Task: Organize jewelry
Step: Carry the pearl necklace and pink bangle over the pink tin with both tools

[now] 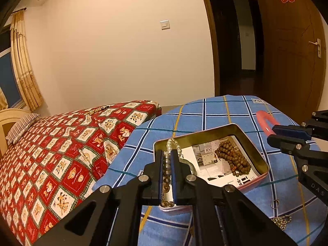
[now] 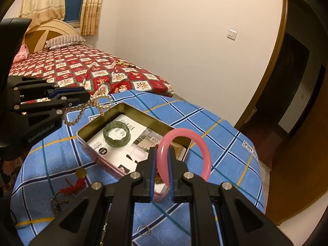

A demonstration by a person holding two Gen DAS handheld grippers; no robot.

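An open pink tin with a printed paper liner sits on a blue plaid cloth. My left gripper is shut on a pearl bead necklace, which hangs over the tin's near left corner. My right gripper is shut on a pink bangle, held just above the tin's right end. In the tin lie a green jade bracelet and a brown wooden bead bracelet.
On the blue cloth lie a gold coin with a red tassel, a small metal ring and a gold chain. A bed with a red patterned cover stands at the left. An open door is at the right.
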